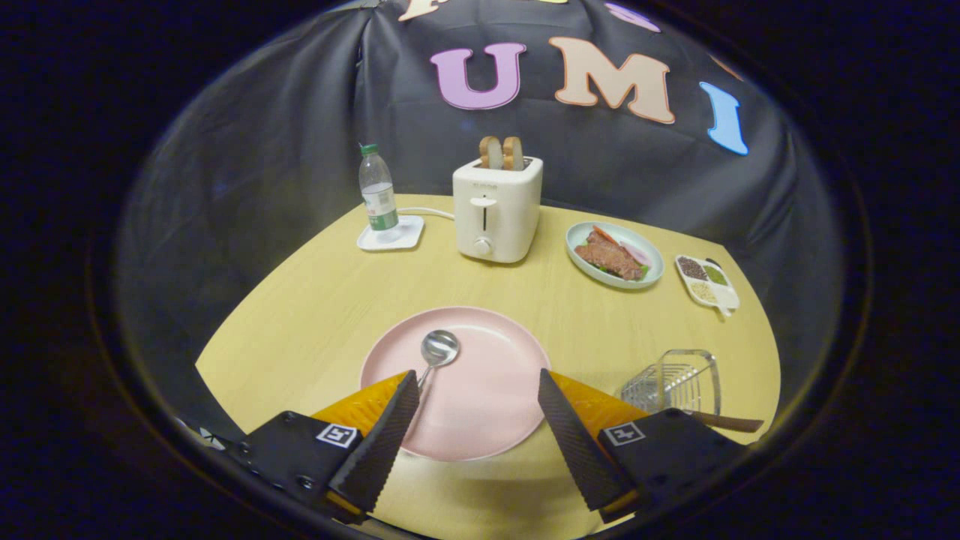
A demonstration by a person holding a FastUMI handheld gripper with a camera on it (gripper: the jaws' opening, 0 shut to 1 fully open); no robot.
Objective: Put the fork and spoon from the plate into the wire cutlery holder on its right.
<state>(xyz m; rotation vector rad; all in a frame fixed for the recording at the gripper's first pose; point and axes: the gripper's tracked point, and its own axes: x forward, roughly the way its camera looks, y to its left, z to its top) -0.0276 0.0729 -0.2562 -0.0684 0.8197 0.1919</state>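
Hovering over the pink plate (480, 405), gripper (478, 390) spread wide, fingers holding nothing. Spoon (436, 351) lies on plate just ahead of left finger. Wire cutlery holder (675, 382) sits beyond right finger, a wooden handle (724, 422) beside it.

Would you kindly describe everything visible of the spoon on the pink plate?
The spoon looks like shiny metal, with a rounded bowl facing up and a slim handle. It lies flat on the pink plate, bowl toward the toaster, handle running back behind one finger of the open tool, which does not grip it.
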